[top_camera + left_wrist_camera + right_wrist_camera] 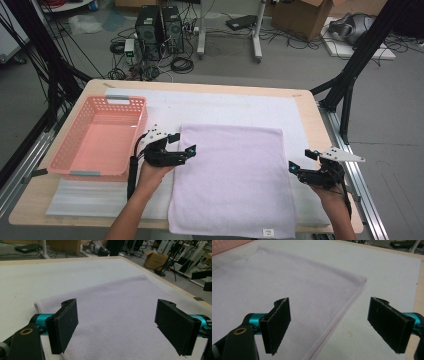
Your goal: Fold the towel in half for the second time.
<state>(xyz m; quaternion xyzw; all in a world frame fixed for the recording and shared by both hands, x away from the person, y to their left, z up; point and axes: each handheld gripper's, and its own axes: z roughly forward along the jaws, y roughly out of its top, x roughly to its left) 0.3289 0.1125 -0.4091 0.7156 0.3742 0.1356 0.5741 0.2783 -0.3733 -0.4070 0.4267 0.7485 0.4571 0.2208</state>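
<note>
While I am watching from the high view, my left gripper (186,146) is sitting at the left edge of the lilac towel (232,177), with the forearm coming up from the bottom and the hand (152,172) wrapped under the gripper body, pointing it rightward across the cloth. My right gripper (300,161) is mirroring it at the towel's right edge, its hand (330,192) low at the table's corner and the jaws aiming leftward. Both sets of jaws are standing wide apart and gripping nothing; in each gripper view the towel is lying flat beneath the gap. It is lying folded on the white mat (225,107), just right of the pink basket (75,145).
</note>
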